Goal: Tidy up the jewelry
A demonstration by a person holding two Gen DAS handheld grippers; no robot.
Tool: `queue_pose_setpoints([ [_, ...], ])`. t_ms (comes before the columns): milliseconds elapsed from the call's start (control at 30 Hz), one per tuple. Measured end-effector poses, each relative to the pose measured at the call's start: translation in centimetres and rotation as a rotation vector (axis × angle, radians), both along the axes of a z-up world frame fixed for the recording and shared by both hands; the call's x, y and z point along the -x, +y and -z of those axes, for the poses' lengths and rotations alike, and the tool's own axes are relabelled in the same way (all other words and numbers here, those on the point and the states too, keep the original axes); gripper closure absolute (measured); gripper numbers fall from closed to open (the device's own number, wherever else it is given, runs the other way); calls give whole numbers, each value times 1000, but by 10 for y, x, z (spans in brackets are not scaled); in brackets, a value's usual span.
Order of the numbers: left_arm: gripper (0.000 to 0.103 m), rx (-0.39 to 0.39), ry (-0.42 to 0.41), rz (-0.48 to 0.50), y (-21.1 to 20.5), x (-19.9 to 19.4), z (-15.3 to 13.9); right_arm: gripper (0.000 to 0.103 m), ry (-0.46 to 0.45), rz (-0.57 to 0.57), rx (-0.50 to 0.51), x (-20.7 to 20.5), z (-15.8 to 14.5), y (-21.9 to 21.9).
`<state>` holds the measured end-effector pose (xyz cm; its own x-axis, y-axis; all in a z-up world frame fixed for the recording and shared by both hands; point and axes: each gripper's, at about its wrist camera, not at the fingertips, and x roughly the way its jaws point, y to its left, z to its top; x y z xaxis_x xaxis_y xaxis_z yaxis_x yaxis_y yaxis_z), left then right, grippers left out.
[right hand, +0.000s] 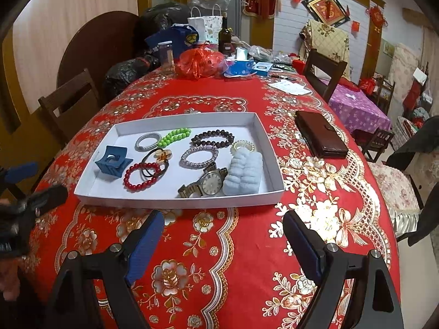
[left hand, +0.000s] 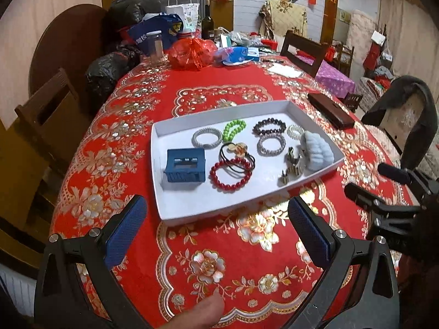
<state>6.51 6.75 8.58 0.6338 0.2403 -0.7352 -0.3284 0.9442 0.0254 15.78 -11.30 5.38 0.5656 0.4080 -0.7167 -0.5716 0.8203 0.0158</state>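
A white tray lies on the red tablecloth. It holds a blue hair claw, a red bead bracelet, a green bead bracelet, a dark bead bracelet, silver bracelets, black hair ties with a flower, a wristwatch and a pale blue scrunchie. My left gripper is open and empty in front of the tray. My right gripper is open and empty, also before the tray.
A brown leather wallet lies right of the tray. Bags, a bottle, a jar and boxes crowd the table's far end. Wooden chairs stand on both sides.
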Motion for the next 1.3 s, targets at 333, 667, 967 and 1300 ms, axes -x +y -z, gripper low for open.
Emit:
queue_pose_setpoints([
  [333,0,-60,54,0,-8,0,13,17,-12,-23,10,4,0,12],
  [667,0,-42,50,2,-9,1,12,17,-14,-7,5,4,0,10],
  [967,0,-36,57,9,-11,-1,15,17,-15,4,4,4,0,10],
  [1300,0,-24,63,1,-12,-2,18,17,-17,-20,7,10,0,22],
])
